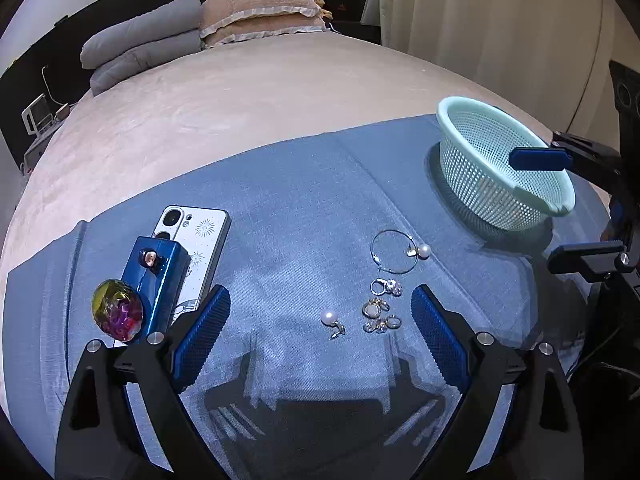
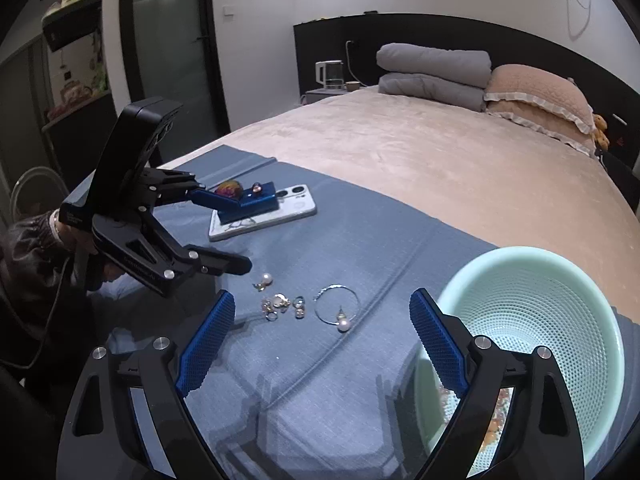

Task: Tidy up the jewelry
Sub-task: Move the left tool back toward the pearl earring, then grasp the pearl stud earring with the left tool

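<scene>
Loose jewelry lies on a blue cloth [image 1: 300,208]: a pearl earring [image 1: 330,317], a cluster of small rings [image 1: 380,308] and a thin hoop [image 1: 394,252] with a pearl [image 1: 424,250]. My left gripper [image 1: 320,308] hangs open just above the cloth, the pearl earring and ring cluster lying between its blue pads, untouched. In the right wrist view my right gripper [image 2: 322,320] is open over the hoop [image 2: 336,308] and the rings [image 2: 280,304], beside a mint mesh basket [image 2: 540,320] holding some jewelry at its bottom. Neither gripper holds anything.
A white phone [image 1: 200,240] lies at the left with a blue box [image 1: 156,284] on it and an iridescent gem [image 1: 117,310] beside it. The basket [image 1: 480,184] stands at the cloth's right end. The beige bed, pillows [image 1: 260,16] and a folded grey quilt [image 1: 140,40] lie beyond.
</scene>
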The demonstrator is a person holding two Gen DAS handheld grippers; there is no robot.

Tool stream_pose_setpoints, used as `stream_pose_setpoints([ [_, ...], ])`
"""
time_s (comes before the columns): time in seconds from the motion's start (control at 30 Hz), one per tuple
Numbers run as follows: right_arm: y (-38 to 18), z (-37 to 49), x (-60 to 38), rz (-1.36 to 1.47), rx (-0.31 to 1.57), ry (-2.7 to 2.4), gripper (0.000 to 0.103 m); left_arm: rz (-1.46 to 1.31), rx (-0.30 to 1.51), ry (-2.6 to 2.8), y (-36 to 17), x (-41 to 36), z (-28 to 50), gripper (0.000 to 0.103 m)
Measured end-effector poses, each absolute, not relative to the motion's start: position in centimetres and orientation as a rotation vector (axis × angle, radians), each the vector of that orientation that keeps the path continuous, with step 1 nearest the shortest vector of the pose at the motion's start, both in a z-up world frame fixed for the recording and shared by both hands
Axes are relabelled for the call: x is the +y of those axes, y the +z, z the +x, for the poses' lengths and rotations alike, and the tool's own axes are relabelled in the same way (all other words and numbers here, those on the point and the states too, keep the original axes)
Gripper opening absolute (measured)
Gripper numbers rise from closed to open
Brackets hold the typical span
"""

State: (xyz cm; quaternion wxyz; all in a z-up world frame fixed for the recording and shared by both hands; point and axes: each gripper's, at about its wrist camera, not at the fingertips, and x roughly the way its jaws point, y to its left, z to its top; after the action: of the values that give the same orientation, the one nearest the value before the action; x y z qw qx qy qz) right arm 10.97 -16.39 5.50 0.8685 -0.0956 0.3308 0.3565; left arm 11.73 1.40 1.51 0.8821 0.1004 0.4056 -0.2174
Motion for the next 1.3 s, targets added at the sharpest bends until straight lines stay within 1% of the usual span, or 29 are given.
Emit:
stream_pose_setpoints([
  [0.13,3.9,11.8,-14.7,-0.206,0.749,0.776,0.079,0.26,0.831,-0.472,0.2,1.1,11.2,0.09],
  [0.3,1.6,12.6,-13.4,-0.242,0.793,0.749,0.078,0.281,0.836,-0.495,-1.2,0.7,11.3,0.09],
  [0.37,1.1,12.7,-13.2,-0.251,0.796,0.741,0.071,0.265,0.866,-0.481,-1.7,0.8,11.8,0.09],
  [0.43,1.1,12.8,-12.9,-0.253,0.785,0.72,0.068,0.218,0.906,-0.46,-2.3,1.2,12.6,0.08],
  [0.47,1.2,12.8,-12.9,-0.251,0.779,0.727,0.068,0.186,0.92,-0.466,-2.4,1.6,12.9,0.076],
  [0.57,1.6,12.5,-12.6,-0.25,0.765,0.764,0.067,0.131,0.936,-0.455,-2.7,2.5,13.3,0.076],
  [0.63,1.6,12.4,-12.2,-0.249,0.768,0.786,0.063,0.126,0.937,-0.449,-2.9,2.6,13.3,0.076],
  [0.77,0.3,12.8,-11.5,-0.257,0.819,0.749,0.061,0.125,0.934,-0.446,-3.1,2.5,13.1,0.076],
  [0.87,-0.8,13.2,-12.4,-0.175,0.849,0.675,0.055,0.128,0.929,-0.449,-3.1,2.1,12.9,0.076],
  [0.93,-1.2,12.9,-12.8,-0.143,0.831,0.622,0.054,0.128,0.929,-0.453,-3.2,1.8,13.2,0.076],
  [1.03,-1.7,12.6,-13.1,-0.116,0.814,0.556,0.052,0.119,0.925,-0.466,-3.3,1.6,13.2,0.069],
  [1.07,-1.8,12.6,-13.3,-0.093,0.812,0.547,0.052,0.118,0.927,-0.466,-3.3,1.5,13.2,0.065],
  [1.2,-2.7,13.2,-13.6,-0.089,0.842,0.532,0.051,0.138,0.927,-0.45,-3.6,1.4,13.1,0.059],
  [1.27,-2.8,13.5,-14.1,-0.065,0.846,0.525,0.043,0.164,0.922,-0.442,-3.7,1.0,12.8,0.057],
  [1.3,-2.8,13.6,-14.4,-0.052,0.85,0.521,0.04,0.174,0.92,-0.443,-3.7,0.7,12.7,0.052],
])
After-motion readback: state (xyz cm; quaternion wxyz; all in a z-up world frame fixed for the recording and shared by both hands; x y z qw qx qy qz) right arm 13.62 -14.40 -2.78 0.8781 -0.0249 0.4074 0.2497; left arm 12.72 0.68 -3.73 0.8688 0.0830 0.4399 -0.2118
